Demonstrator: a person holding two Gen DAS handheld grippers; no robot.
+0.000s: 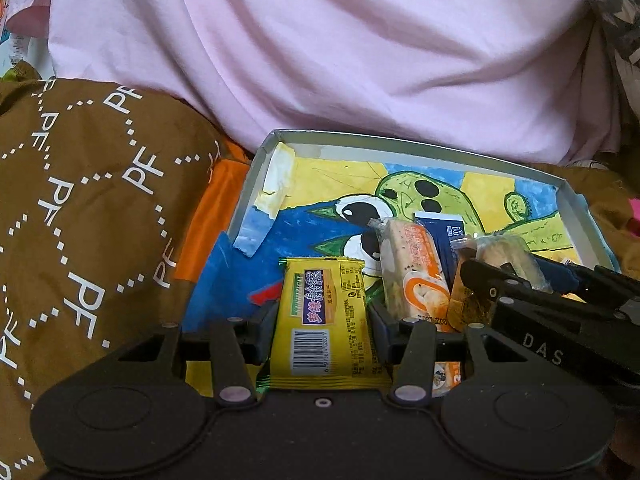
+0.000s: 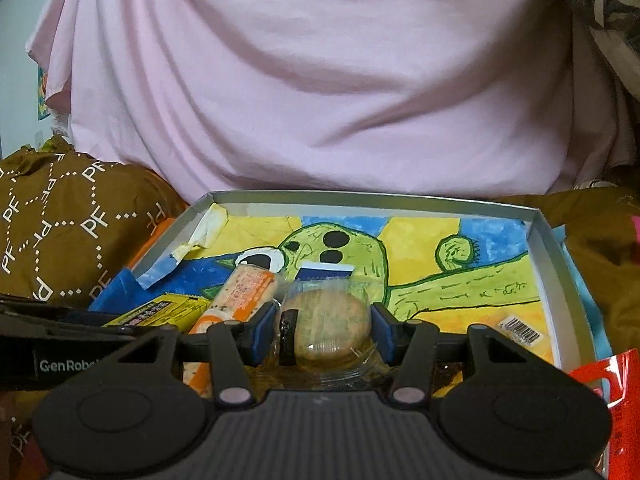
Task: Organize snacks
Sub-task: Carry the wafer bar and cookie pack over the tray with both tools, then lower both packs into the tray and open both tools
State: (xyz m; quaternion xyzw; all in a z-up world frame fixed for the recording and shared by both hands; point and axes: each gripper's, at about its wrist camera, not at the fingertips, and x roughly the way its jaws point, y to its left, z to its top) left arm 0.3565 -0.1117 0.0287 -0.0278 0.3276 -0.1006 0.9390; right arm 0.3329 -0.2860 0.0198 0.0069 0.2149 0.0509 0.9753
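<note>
two packets are in my grippers at once, both over the near edge of the shallow box [image 2: 558, 248] with the painted green creature on its floor. my left gripper [image 1: 322, 320] has its jaws closed to the width of the yellow packet [image 1: 324, 312], pads pressing its two long edges; the packet's long axis runs straight ahead along the fingers, barcode end toward me, far end reaching into the box's near left part. my right gripper [image 2: 324, 338] is pinched on the round cake in clear wrap [image 2: 326, 336], pads against its left and right sides, just inside the box's near edge at the middle.

between them, on the box floor, lies the orange-and-white packet [image 2: 240, 296], long axis angled away and slightly right, touching or nearly touching the yellow packet on one side and the cake's wrapper on the other. a dark blue packet [image 2: 324, 270] sits just behind the cake. a small barcoded item [image 2: 520, 330] rests in the box's near right corner; a red packet [image 2: 604, 392] lies outside that corner.

i judge the yellow packet is already aligned with the orange one, so setting it down parallel beside it needs only a lowering, and the left gripper is the nearer for it. whether either held packet touches the floor i cannot tell.
</note>
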